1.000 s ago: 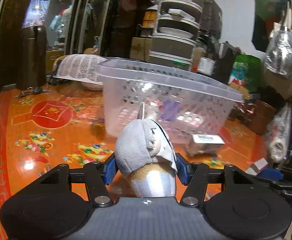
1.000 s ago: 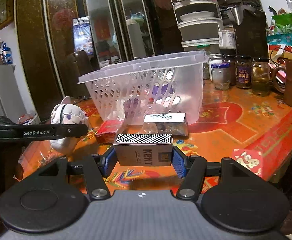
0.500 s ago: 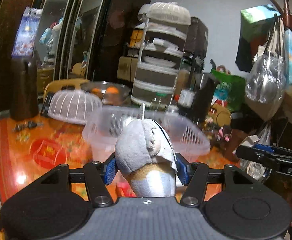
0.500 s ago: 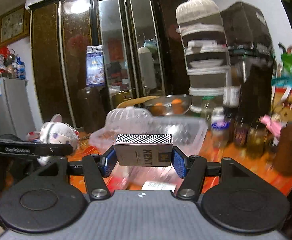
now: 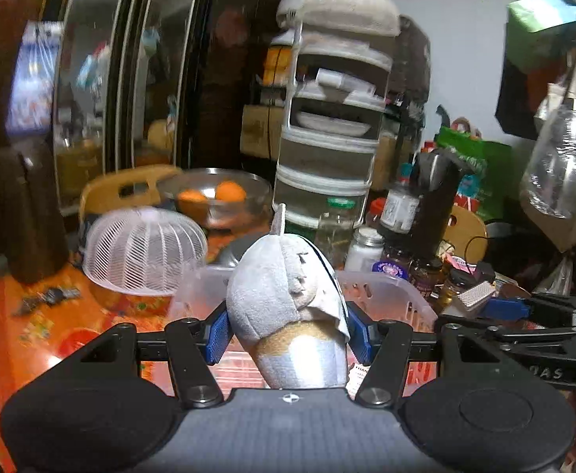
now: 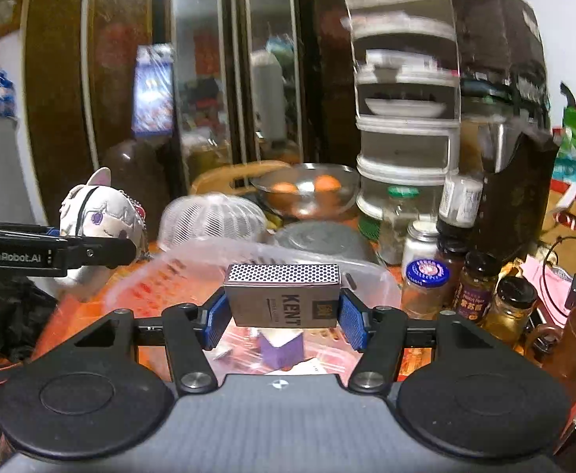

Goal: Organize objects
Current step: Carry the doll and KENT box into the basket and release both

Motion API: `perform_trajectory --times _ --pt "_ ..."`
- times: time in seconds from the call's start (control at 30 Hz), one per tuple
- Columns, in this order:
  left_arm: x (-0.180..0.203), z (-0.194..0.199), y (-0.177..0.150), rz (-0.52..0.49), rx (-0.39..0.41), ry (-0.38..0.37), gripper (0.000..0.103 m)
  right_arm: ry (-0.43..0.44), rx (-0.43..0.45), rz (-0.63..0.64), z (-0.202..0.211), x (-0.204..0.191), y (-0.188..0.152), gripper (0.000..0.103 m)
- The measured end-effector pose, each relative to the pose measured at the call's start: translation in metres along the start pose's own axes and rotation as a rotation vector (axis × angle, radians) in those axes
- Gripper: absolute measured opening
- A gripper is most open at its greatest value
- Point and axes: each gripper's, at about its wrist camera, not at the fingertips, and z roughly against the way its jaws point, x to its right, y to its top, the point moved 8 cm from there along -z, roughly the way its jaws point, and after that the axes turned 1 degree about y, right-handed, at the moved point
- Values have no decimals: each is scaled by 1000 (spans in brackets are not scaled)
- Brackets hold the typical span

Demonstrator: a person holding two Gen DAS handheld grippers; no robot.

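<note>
My left gripper [image 5: 286, 333] is shut on a grey plush doll [image 5: 284, 295] and holds it above the near rim of the clear plastic basket [image 5: 386, 287]. My right gripper [image 6: 284, 317] is shut on a grey KENT cigarette box [image 6: 284, 295] and holds it over the same basket [image 6: 217, 260]. A purple box [image 6: 280, 349] lies inside the basket below it. In the right wrist view the left gripper [image 6: 51, 254] and its doll [image 6: 103, 213] show at the left. In the left wrist view the right gripper [image 5: 524, 311] with the cigarette box [image 5: 475, 295] shows at the right.
A white mesh food cover [image 5: 142, 250], a metal bowl of oranges [image 5: 221, 197], a tall stacked food container [image 5: 331, 149] and several jars [image 6: 477, 291] stand behind the basket on the orange patterned table [image 5: 20, 331]. A brown mug [image 6: 575, 339] is at the right.
Both grippers have risen from table height with their objects and now hold them above the basket's open top; I look down into it. The grips have not changed.
</note>
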Motion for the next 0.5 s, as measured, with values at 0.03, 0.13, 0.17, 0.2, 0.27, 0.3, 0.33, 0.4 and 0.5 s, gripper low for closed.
perform_trajectory --times 0.03,0.13,0.17,0.2,0.27,0.3,0.33,0.4,0.5 --pt "-2 -11 0 7 -19 10 62 3 -18 -11 -8 2 0 61" --pt "-2 -37 -1 -15 -67 30 62 28 -69 -39 -27 5 1 61" --pt "-5 -44 -1 -11 -84 41 62 30 -87 -50 -33 6 0 61" --pt "-7 -50 -2 -5 -101 47 62 36 -101 -57 -39 6 0 61" --pt "-11 -61 -1 5 -127 48 62 35 -127 -69 -49 8 -3 61" --pt "-13 -64 -2 11 -129 51 62 32 -138 -71 -53 8 -4 61" --pt "-15 -67 -4 13 -135 56 62 27 -151 -68 -57 8 -6 61" --pt "-15 -71 -9 6 -151 56 62 15 -165 -51 -63 6 -9 61" --pt "-14 -80 -15 -1 -169 62 62 9 -191 -40 -70 4 -14 61"
